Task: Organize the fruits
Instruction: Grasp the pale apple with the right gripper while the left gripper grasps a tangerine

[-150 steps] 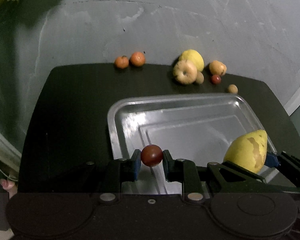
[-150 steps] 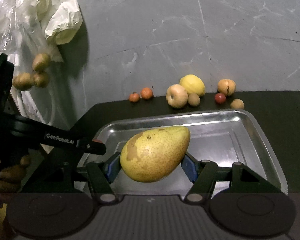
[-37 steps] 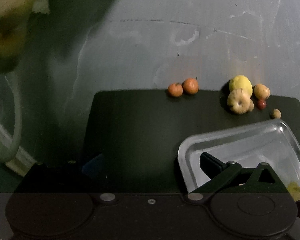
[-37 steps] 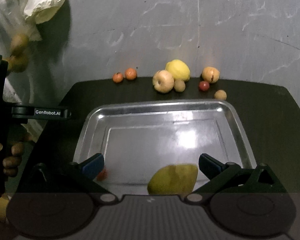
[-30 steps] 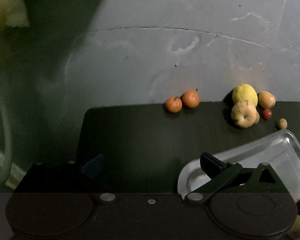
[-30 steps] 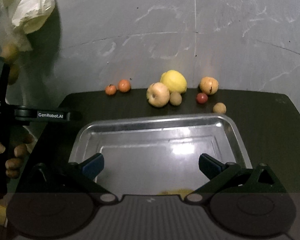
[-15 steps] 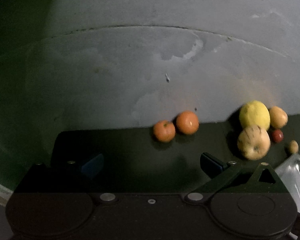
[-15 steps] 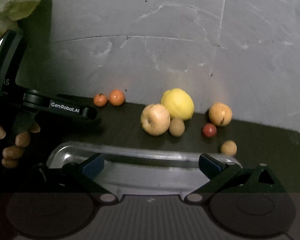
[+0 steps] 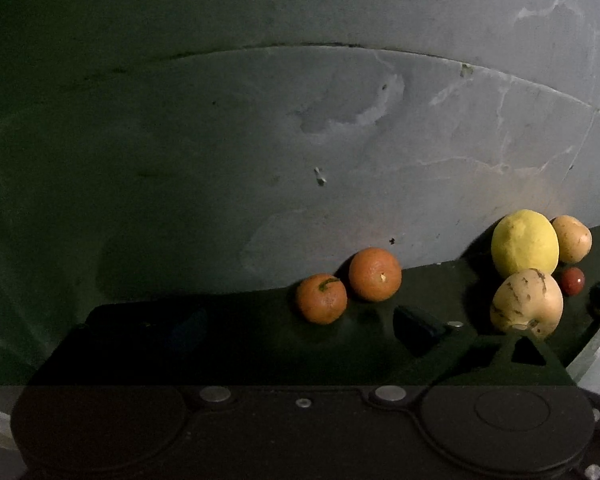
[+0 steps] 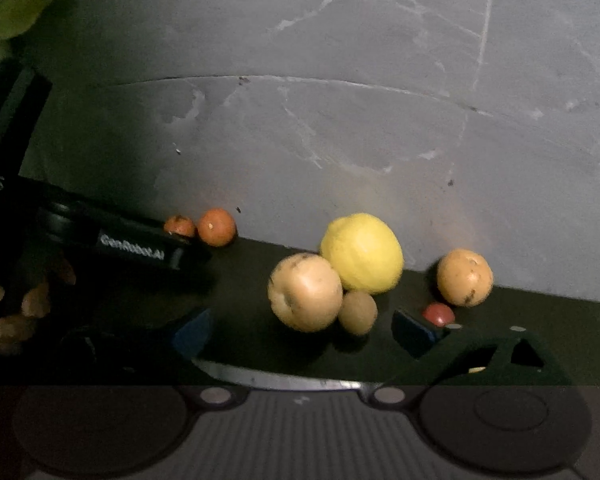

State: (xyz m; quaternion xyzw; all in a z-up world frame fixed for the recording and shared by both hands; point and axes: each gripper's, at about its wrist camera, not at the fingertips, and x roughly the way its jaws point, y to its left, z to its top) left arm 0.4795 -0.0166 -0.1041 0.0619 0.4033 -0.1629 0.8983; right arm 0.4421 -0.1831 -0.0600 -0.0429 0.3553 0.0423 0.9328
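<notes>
Two small oranges (image 9: 326,298) (image 9: 375,274) sit at the back edge of the dark table, straight ahead of my open left gripper (image 9: 304,326), which holds nothing. To their right lie a lemon (image 9: 525,243), a pale apple (image 9: 527,304), a tan fruit (image 9: 571,238) and a small red fruit (image 9: 573,280). My right gripper (image 10: 304,332) is open and empty, with the apple (image 10: 305,291) and a kiwi (image 10: 357,312) just beyond its fingertips. The lemon (image 10: 362,253), tan fruit (image 10: 465,277) and red fruit (image 10: 438,314) lie behind. The metal tray (image 10: 276,378) shows only as a rim below.
A grey wall (image 9: 340,140) rises directly behind the fruit row. The tray corner (image 9: 598,358) shows at the right in the left wrist view. A person's hand (image 10: 16,312) holds the left gripper body (image 10: 132,246) at the left of the right wrist view.
Both grippers let go of the red fruit and the pear over the tray, then moved forward and stayed open. The back row of fruit now looks much closer, and the tray has dropped out of sight.
</notes>
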